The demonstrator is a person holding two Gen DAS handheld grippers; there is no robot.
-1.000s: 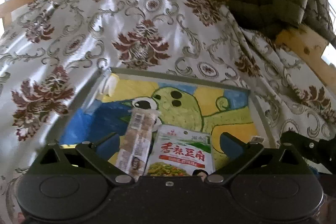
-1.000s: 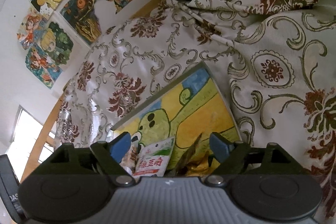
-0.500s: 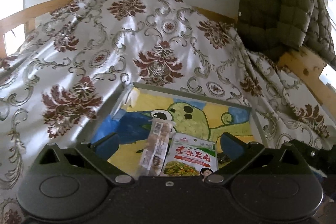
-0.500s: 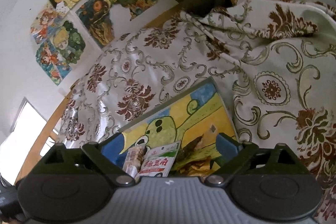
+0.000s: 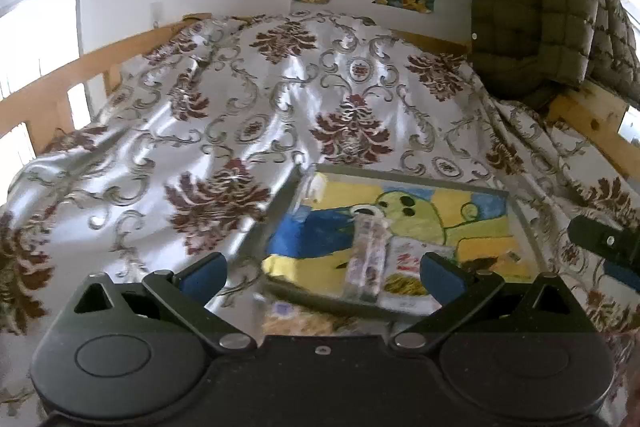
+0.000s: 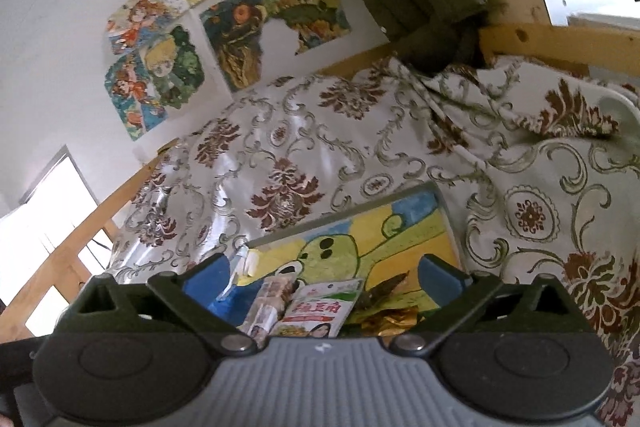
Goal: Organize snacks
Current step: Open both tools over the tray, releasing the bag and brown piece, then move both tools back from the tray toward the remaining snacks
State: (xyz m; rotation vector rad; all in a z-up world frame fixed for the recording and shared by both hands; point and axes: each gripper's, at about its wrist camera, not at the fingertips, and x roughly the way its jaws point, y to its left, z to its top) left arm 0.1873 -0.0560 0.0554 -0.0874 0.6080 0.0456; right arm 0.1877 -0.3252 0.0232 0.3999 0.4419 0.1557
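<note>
Glossy damask bedcover (image 5: 248,115), cream with maroon flowers, drapes a wooden-framed bed and carries a flat painted tray (image 6: 404,223). Snacks lie at the tray's near edge, left to right: a slim clear-wrapped bar (image 6: 269,303), a flat white pouch with red print (image 6: 320,309), a crinkled gold wrapper (image 6: 390,319). All look light, soft, slippery and crushable; best gripped at a sealed edge. The left gripper (image 5: 320,273) stands wide apart and empty. The right gripper (image 6: 322,275) is opening, nothing between its jaws.

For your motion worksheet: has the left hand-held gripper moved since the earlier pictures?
Yes. The left hand-held gripper has pulled back and left: the painted board it sat over now lies farther off, to its right.
</note>
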